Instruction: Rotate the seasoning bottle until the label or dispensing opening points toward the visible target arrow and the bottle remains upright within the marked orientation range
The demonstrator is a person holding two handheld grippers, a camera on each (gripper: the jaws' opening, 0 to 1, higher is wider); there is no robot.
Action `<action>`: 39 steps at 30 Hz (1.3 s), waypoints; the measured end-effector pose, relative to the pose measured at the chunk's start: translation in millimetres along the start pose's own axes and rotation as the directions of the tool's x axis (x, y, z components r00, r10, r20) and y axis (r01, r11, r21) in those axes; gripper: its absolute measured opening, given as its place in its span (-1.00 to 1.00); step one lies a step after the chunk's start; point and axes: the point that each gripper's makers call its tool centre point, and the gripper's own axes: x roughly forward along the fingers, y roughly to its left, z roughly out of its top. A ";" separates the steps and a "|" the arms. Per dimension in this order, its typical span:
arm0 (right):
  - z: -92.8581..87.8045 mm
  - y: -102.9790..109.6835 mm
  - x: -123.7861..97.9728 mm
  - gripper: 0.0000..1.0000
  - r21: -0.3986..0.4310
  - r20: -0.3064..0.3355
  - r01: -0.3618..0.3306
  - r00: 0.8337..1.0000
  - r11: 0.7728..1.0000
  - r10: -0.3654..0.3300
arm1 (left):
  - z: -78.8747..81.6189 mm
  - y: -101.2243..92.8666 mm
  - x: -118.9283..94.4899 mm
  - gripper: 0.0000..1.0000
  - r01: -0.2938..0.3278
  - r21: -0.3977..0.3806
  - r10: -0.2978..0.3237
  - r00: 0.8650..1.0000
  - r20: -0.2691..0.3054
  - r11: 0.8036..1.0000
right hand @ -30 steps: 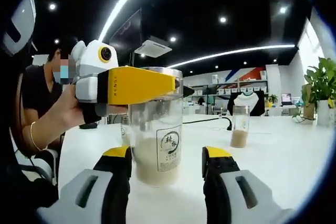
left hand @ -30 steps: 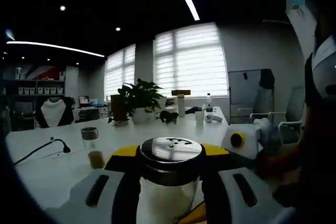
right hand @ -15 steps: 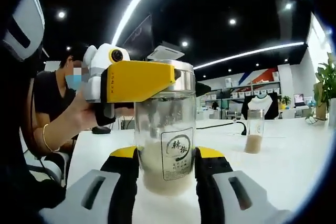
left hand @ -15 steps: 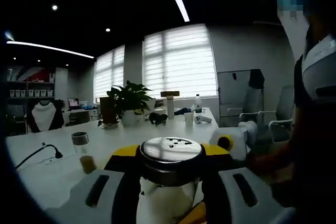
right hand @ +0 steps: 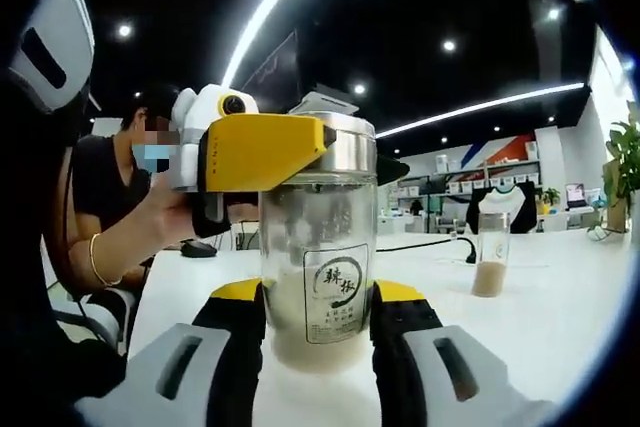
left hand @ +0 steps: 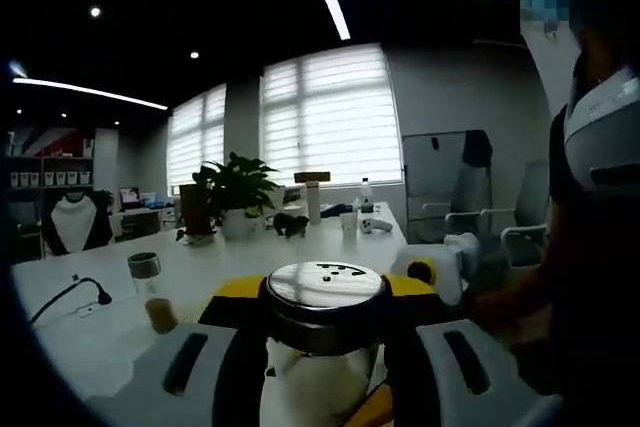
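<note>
1. We see an office with dark ceiling, strip lights, blinds on bright windows [left hand: 325,117], shelves at the far wall.
2. White table [right hand: 560,317] carries a plant [left hand: 232,187], a cable, a second small jar [right hand: 490,265] of tan powder well apart.
3. Bottle [right hand: 318,282] stands upright on the table, label facing us in the right gripper view, powder in its lower part.
4. Right gripper [right hand: 318,312] jaws close on the bottle's lower body.
5. Left gripper [left hand: 325,292] jaws clamp its metal cap [left hand: 325,285], holes on top.
6. Seated person [right hand: 120,207] behind.
</note>
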 end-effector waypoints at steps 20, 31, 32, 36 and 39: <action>-1.9 5.0 -0.3 -0.23 -0.025 -0.050 0.007 0.999 1.000 -0.009 | -2.2 -0.2 -1.7 -0.09 0.012 -0.024 -0.012 1.000 0.002 1.000; 7.0 3.9 -0.4 -0.24 -0.009 -0.038 0.086 0.996 0.996 -0.086 | 6.5 -1.3 -1.4 -0.08 0.030 -0.026 -0.030 0.999 0.022 0.999; 7.3 2.8 -0.4 -0.24 -0.011 -0.037 0.097 0.995 0.995 -0.098 | 6.9 -1.0 -1.5 -0.09 0.029 -0.024 -0.028 0.999 0.024 0.999; 3.2 -13.7 -2.5 -0.24 -0.055 -0.050 0.200 0.978 0.978 -0.203 | 5.9 5.4 -1.6 -0.10 -0.008 -0.009 0.008 1.000 0.020 1.000; 0.8 -19.5 -2.1 -0.25 -0.043 -0.043 0.253 0.966 0.966 -0.255 | 3.0 10.2 1.5 -0.11 -0.044 0.003 0.044 0.999 0.021 0.999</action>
